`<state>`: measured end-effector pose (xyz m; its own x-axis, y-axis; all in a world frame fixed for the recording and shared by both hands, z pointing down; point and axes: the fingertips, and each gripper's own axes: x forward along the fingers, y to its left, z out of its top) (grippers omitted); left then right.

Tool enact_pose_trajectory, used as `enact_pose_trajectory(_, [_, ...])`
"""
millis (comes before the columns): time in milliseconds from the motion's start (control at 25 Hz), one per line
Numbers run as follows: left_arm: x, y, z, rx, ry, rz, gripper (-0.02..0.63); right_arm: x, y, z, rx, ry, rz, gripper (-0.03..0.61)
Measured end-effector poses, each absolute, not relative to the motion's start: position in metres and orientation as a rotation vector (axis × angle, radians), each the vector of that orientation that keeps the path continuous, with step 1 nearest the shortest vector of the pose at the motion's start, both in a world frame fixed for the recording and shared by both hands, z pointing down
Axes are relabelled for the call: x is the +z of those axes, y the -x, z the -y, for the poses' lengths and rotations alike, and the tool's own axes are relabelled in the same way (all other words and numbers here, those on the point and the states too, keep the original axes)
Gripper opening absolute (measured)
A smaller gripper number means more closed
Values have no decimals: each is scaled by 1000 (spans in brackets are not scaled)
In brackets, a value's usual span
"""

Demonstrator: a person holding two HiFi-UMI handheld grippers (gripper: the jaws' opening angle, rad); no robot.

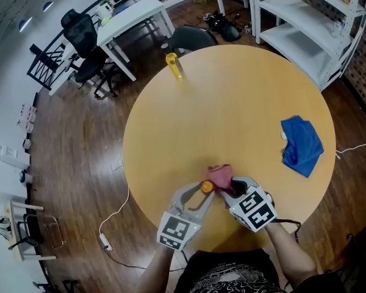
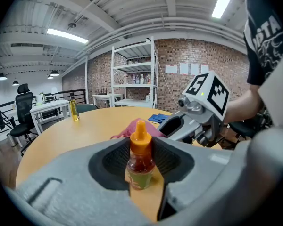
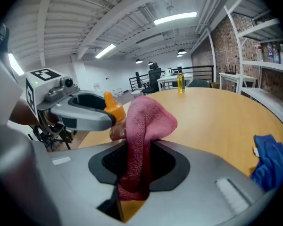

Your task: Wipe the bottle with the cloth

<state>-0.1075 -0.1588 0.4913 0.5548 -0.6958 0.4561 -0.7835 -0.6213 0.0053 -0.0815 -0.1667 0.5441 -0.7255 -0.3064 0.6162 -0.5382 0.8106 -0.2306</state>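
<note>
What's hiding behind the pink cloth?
A small bottle with an orange cap, held in the left hand-held gripper. From the right gripper view, the pink cloth covers most of its body.

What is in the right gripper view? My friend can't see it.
A pink cloth is pinched in the right tool, its top flopped over against a small orange-capped bottle that the left tool holds. They are over a round wooden table, with a blue cloth lying at the right and a yellow bottle standing far across.
</note>
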Motion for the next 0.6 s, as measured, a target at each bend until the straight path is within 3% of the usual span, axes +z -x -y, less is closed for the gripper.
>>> enact_pose_trajectory(600, [494,108,160,609,-2586,1242,140,620,74,158,737,-706,2167,109])
